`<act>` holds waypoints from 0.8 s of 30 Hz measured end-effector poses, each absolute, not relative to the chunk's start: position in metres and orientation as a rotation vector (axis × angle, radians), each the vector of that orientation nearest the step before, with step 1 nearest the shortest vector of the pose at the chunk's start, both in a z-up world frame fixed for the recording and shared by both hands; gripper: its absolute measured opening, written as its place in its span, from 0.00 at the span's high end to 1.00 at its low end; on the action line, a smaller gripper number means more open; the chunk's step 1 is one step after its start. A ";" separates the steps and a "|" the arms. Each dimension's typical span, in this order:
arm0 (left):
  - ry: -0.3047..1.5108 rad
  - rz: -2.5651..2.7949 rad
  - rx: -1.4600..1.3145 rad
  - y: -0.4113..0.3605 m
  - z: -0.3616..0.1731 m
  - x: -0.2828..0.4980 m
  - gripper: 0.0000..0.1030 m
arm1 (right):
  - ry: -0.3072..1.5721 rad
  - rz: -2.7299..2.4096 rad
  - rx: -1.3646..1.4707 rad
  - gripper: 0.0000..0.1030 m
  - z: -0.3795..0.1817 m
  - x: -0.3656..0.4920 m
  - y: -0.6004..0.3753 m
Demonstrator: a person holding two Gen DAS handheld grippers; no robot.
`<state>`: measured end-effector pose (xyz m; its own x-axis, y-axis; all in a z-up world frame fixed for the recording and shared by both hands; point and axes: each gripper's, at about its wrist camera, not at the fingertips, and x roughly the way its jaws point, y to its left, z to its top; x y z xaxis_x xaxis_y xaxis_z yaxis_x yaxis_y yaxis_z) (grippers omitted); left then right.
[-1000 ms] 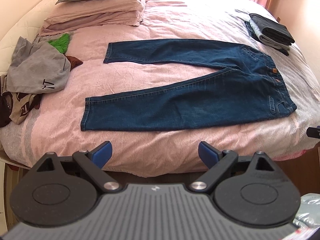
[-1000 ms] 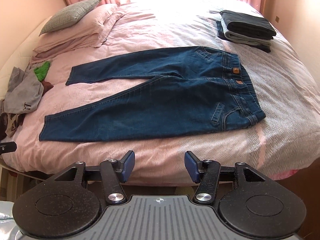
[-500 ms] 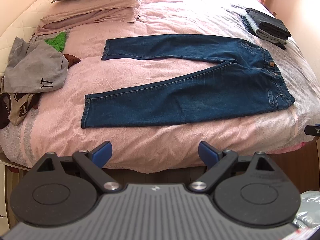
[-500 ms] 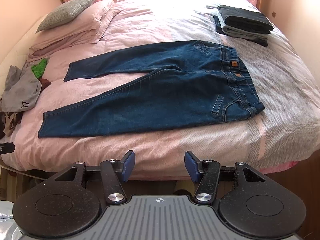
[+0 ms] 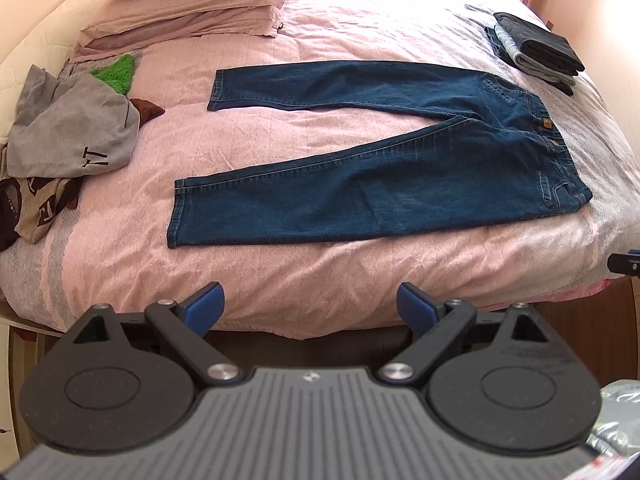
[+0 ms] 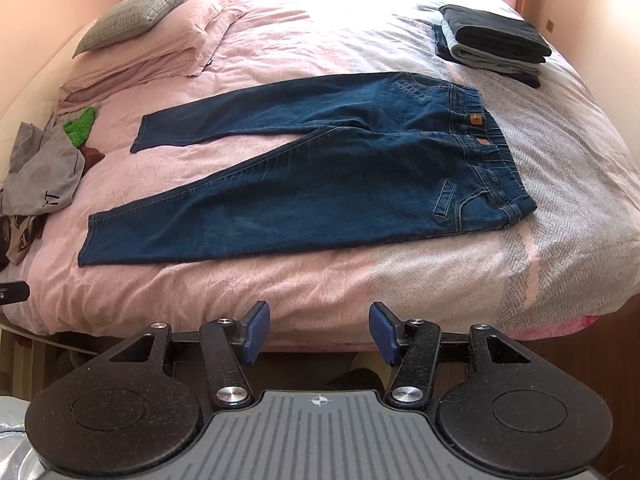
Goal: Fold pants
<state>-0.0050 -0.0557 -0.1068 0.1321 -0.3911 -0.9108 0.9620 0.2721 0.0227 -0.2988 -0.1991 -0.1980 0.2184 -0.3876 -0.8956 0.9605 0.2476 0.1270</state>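
Observation:
Dark blue jeans (image 5: 384, 168) (image 6: 320, 176) lie flat on the pink bedspread, waistband to the right and both legs spread apart toward the left. My left gripper (image 5: 310, 306) hangs open over the bed's near edge, short of the near leg's hem, holding nothing. My right gripper (image 6: 318, 326) is open too, below the near edge and in line with the jeans' thigh, with nothing between its blue pads. Each gripper's tip shows at the edge of the other's view.
A stack of folded dark and grey clothes (image 5: 536, 50) (image 6: 494, 42) sits at the far right of the bed. A heap of grey, green and brown garments (image 5: 68, 136) (image 6: 40, 172) lies at the left edge. Pillows (image 6: 152, 36) are at the far left.
Both cameras have risen and tipped downward a little, so the bed and jeans sit higher in view. The jeans have not moved and both grippers stay open.

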 end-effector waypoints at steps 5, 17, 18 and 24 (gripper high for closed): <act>0.971 -1.125 0.754 -0.061 -0.110 -0.006 0.12 | 0.885 -1.092 0.826 0.49 -0.200 -0.297 -0.206; 1.002 -1.063 0.722 -0.103 -0.117 -0.006 0.12 | 0.919 -1.017 0.788 0.49 -0.206 -0.294 -0.265; 1.009 -1.055 0.717 -0.110 -0.117 -0.007 0.12 | 0.925 -1.011 0.784 0.49 -0.206 -0.294 -0.273; 1.009 -1.035 0.703 -0.160 -0.116 -0.020 0.12 | 0.936 -0.956 0.774 0.49 -0.207 -0.297 -0.326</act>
